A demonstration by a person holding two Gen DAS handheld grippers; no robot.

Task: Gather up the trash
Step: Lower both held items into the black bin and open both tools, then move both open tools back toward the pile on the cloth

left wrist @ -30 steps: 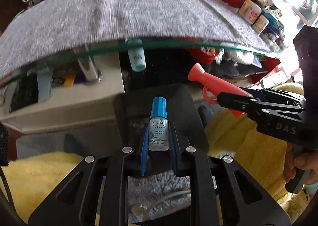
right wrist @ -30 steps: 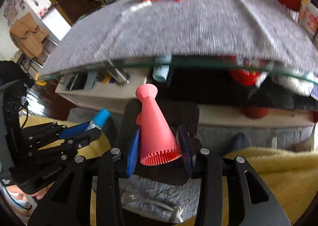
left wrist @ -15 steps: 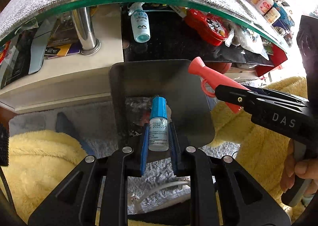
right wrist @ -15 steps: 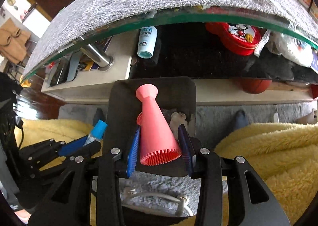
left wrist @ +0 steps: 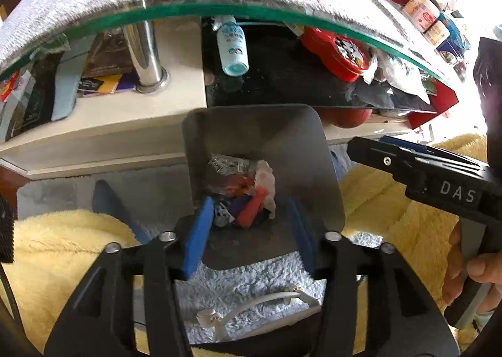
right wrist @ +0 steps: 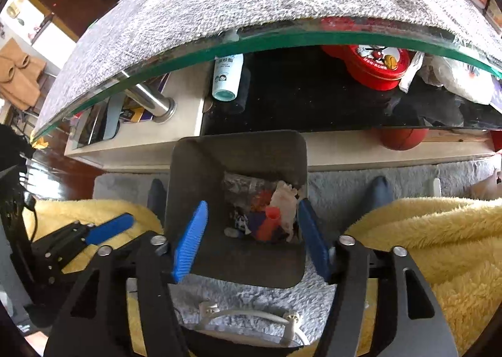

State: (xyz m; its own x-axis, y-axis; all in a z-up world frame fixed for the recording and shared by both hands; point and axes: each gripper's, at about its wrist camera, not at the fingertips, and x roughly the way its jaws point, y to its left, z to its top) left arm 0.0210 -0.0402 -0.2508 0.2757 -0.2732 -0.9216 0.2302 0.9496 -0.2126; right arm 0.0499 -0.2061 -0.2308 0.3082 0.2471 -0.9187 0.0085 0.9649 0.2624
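Note:
A dark grey square trash bin point(left wrist: 295, 150) point(right wrist: 194, 175) stands on the floor right below both grippers. Inside it lie a red cone-shaped piece point(left wrist: 251, 211) point(right wrist: 269, 222), a small blue-capped bottle point(left wrist: 221, 215) point(right wrist: 237, 225), a foil wrapper point(left wrist: 226, 165) and crumpled tissue point(right wrist: 287, 200). My left gripper point(left wrist: 248, 215) hangs over the bin, jaws opening, nothing pressed between its blue pads. My right gripper point(right wrist: 252, 222) is beside it over the same bin, its jaws also opening and empty. Each gripper shows in the other's view: right gripper point(left wrist: 370, 145), left gripper point(right wrist: 109, 228).
A glass table point(left wrist: 194, 12) with a grey cloth on it rises behind the bin. Its lower shelf holds a lotion bottle point(left wrist: 232, 46), a red tin point(right wrist: 373, 62) and a chrome leg point(left wrist: 147, 52). Yellow fleece point(right wrist: 423, 237) flanks the bin. A white cable point(right wrist: 251, 313) lies on the rug.
Both grippers have opened. The blue-capped bottle has left the left gripper and the red cone has left the right one; both now lie in the bin. The left gripper has sunk slightly.

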